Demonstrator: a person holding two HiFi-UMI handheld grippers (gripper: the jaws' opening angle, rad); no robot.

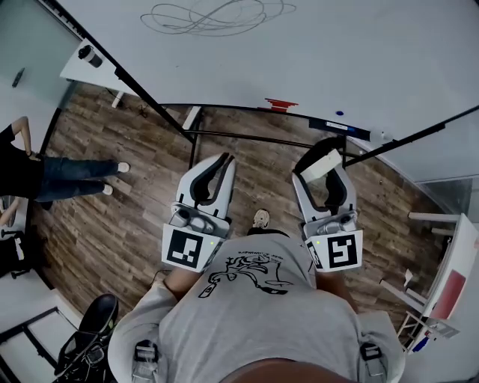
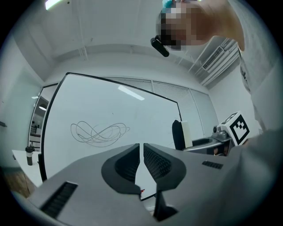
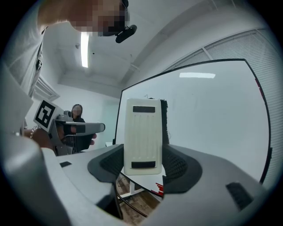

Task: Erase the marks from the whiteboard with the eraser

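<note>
The right tool [image 1: 324,178] is clamped on the eraser [image 3: 141,132]. Its jaws press the eraser's two sides, so the white plastic back faces the person and the dark felt shows along the far edge, turned towards the whiteboard [image 1: 359,60]. The left tool [image 2: 142,154] holds nothing, and its jaws are drawn in until only a thin slit is left between them. The marks [image 1: 217,16], a loose looping scribble, sit on the far left part of the board, well apart from the eraser, which hangs near the person's body and short of the surface. The step in hand looks like the approach. To do it well, carry the right tool far and to the left until the felt is level with the scribble, then square the wrist so the whole felt face lands flat rather than on one corner (a tilted pad would probably only smear the lines). Press evenly and sweep in overlapping passes across the loops, starting just outside their edge. The grip seems firm enough, but hard sideways drag could twist the eraser between the jaws. Keep the left tool low and out of the stroke.
</note>
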